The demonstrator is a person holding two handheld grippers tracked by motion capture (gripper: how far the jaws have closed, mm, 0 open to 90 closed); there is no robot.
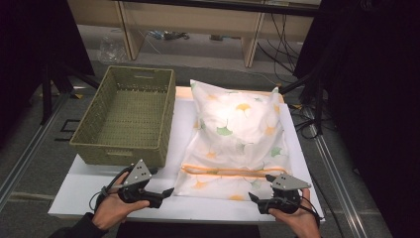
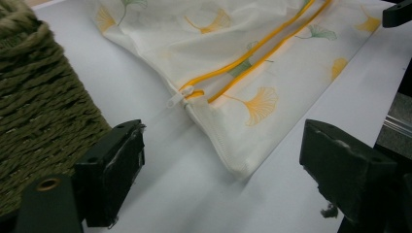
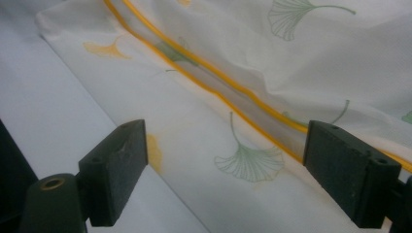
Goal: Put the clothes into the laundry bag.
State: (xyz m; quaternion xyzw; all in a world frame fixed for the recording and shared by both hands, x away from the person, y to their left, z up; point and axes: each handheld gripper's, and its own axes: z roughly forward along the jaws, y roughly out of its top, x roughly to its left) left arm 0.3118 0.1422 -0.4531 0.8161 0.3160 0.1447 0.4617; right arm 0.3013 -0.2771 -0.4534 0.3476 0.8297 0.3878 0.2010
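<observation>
As seen from the high view, left gripper (image 1: 166, 193) low at the near desk (image 1: 79, 183) edge, just short of the pillow (image 1: 237, 134) and its near left corner; right gripper (image 1: 253, 199) at the near right corner, also not touching. Woven basket (image 1: 126, 116) beyond and left of the left gripper, nothing inside. Pillowcase zipper (image 1: 228, 172) running across just ahead of both grippers — seemingly parted.

Along the left gripper view, jaws spread wide, holding nothing; zipper pull (image 2: 177, 98) ahead and slightly left, at the end of the two orange zipper lines (image 2: 252, 53), basket wall (image 2: 34, 111) close on the left.

Along the right gripper view, jaws likewise spread apart and empty; orange zipper (image 3: 209, 77) passing ahead, fabric under and between the jaws, not pinched.

Judged from this: work barely begun — nothing grasped, pillow flat on the desk, basket unfilled; gripping the case near the zipper and whatever follows all left to do.
</observation>
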